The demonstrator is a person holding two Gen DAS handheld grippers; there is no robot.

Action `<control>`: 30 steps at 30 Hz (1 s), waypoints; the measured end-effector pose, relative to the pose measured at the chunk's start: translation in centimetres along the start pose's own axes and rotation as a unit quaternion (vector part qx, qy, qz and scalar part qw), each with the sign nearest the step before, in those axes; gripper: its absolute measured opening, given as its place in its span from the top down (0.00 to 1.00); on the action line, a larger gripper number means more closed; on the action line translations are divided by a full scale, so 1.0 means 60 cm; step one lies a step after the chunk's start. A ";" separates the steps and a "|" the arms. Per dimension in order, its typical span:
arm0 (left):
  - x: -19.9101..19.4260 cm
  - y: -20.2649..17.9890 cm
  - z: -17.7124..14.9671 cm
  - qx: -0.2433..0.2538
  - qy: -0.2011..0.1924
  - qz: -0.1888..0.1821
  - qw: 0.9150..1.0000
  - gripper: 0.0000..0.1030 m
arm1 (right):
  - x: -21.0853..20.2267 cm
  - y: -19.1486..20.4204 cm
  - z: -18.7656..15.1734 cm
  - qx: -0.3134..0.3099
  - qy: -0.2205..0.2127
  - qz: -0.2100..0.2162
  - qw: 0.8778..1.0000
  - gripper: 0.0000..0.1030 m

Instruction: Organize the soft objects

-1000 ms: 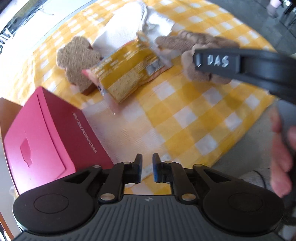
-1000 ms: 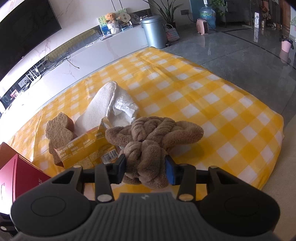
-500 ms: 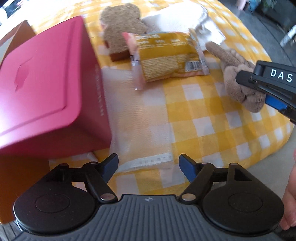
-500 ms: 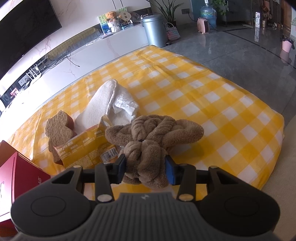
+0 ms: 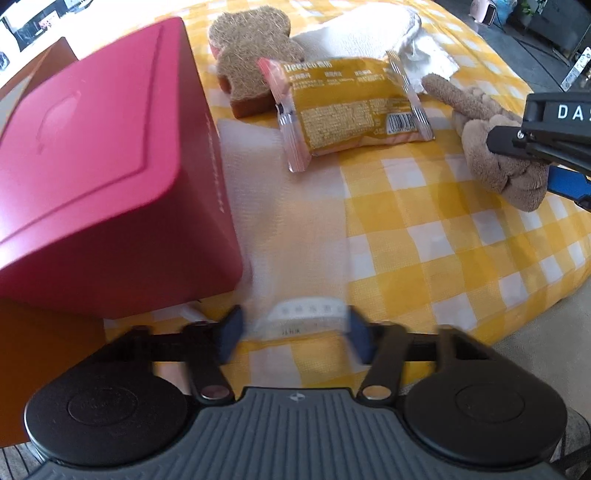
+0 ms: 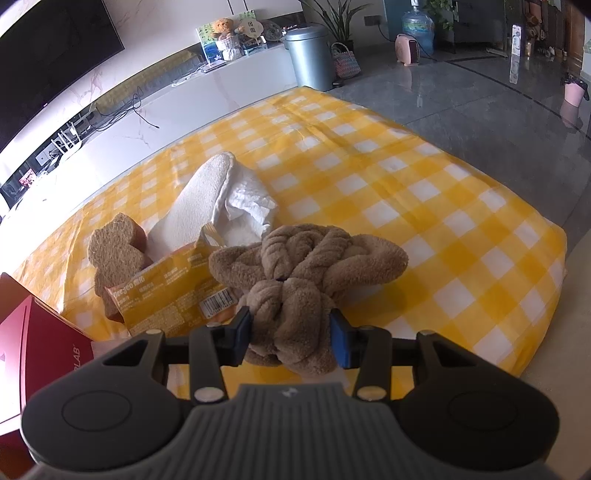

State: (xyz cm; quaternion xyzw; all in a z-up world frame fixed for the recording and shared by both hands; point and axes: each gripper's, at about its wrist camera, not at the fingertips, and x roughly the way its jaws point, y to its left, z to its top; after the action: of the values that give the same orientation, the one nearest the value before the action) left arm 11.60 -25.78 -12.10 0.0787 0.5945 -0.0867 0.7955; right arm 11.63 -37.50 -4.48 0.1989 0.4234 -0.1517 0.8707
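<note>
We see our right gripper point(image 6: 290, 334) pinching a knotted brown plush towel point(image 6: 303, 280) on the yellow checked cloth point(image 6: 424, 206), while our left gripper point(image 5: 291, 334), jaws just closing, straddles a translucent white pouch point(image 5: 295, 236) beside the red box point(image 5: 99, 166).

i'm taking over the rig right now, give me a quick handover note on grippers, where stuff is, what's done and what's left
Right gripper: shut on the brown knotted towel, near the front edge of the checked cloth.
Left gripper: its jaws have just been closing around the end of a clear plastic packet beside the red box; too blurred to tell whether it grips.
Still lying on the cloth: yellow snack packet, bear-shaped sponge, white towel.
Done: nothing visibly sorted yet. Left: place the brown towel, then the other soft things.
</note>
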 end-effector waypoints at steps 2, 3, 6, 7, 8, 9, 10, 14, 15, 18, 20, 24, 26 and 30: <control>-0.005 -0.002 0.002 0.024 0.003 0.007 1.000 0.88 | 0.000 0.000 0.000 -0.001 0.000 -0.001 1.000 0.57; -0.007 -0.002 0.002 0.034 0.006 0.008 0.999 0.90 | 0.000 0.001 0.000 -0.002 0.000 -0.002 1.000 0.57; -0.021 0.007 0.007 0.047 0.021 -0.010 0.999 0.95 | -0.001 0.003 0.000 -0.005 0.000 -0.003 1.000 0.57; -0.029 0.011 0.007 0.046 0.021 -0.021 0.999 0.95 | -0.001 0.003 -0.001 -0.005 0.000 -0.003 1.000 0.57; -0.039 0.016 0.008 0.045 0.020 -0.036 0.998 0.96 | -0.001 0.003 -0.001 -0.005 0.000 -0.003 1.000 0.57; -0.054 0.022 0.008 0.045 0.014 -0.051 0.998 0.96 | -0.001 0.003 -0.001 -0.005 0.000 -0.003 1.000 0.57; -0.069 0.028 0.009 0.046 0.009 -0.065 0.997 0.96 | -0.001 0.003 -0.001 -0.004 0.000 -0.003 1.000 0.57; -0.129 0.062 0.010 0.036 -0.004 -0.148 0.988 0.96 | -0.001 0.002 -0.001 -0.003 -0.001 -0.002 1.000 0.57; -0.143 0.072 0.012 0.035 -0.012 -0.163 0.986 0.96 | -0.002 0.003 -0.001 -0.003 -0.002 -0.002 1.000 0.57; -0.175 0.094 0.012 0.033 -0.031 -0.193 0.980 0.96 | -0.004 0.003 -0.002 -0.004 -0.003 -0.002 1.000 0.57; -0.194 0.106 0.015 0.026 -0.044 -0.207 0.977 0.96 | -0.008 0.004 -0.002 -0.004 -0.005 -0.002 1.000 0.57; -0.229 0.130 0.017 0.030 -0.059 -0.238 0.969 0.96 | -0.020 0.006 -0.006 -0.010 -0.012 0.000 1.000 0.57; -0.237 0.140 0.015 0.029 -0.058 -0.263 0.963 0.96 | -0.029 0.007 -0.007 -0.010 -0.018 0.007 1.000 0.57; -0.266 0.168 -0.001 0.025 -0.087 -0.282 0.955 0.96 | -0.057 0.007 -0.007 -0.004 -0.041 0.028 0.999 0.58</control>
State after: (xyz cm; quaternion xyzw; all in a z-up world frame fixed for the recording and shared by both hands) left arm 9.46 -15.27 3.43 -0.0800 0.5183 -0.3295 0.7851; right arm 9.49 -36.61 -1.89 0.2011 0.3826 -0.1332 0.8919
